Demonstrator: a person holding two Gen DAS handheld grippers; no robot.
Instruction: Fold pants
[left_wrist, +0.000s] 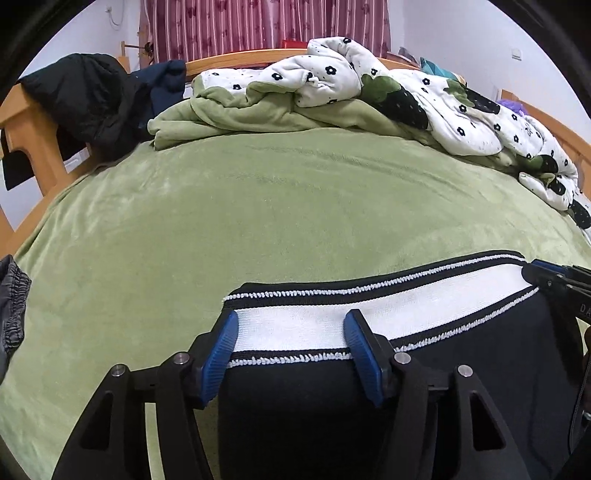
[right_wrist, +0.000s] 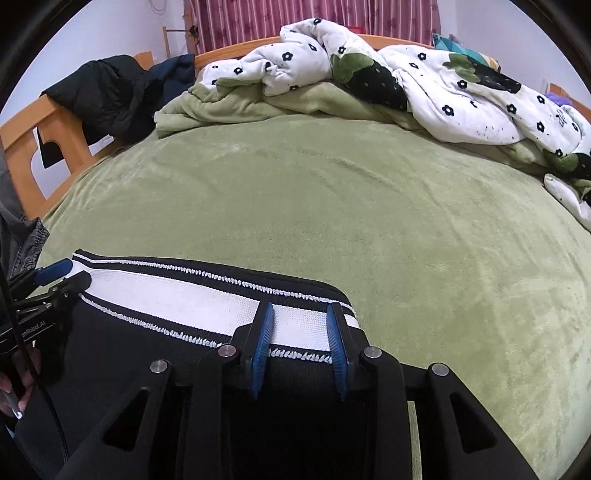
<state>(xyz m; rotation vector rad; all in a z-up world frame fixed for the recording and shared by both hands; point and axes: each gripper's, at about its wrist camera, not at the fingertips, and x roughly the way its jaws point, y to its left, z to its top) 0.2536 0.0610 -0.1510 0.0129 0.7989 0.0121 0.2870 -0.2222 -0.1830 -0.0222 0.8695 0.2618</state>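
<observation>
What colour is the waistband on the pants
White, edged with black-and-white stitched stripes, on black pants; the waistband shows best in the right wrist view.

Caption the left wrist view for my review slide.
Left gripper with jaws astride the white waistband of black pants on a green plush bedspread.

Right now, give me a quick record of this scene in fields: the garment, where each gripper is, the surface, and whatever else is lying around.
garment: black pants, white waistband facing away
left gripper: jaws apart, astride the waistband's left end
right gripper: jaws apart, astride the waistband's right end
surface: green blanket on a wooden bed frame
far end: crumpled floral quilt
left rail: dark jacket draped over it
fold status: not yet started
</observation>
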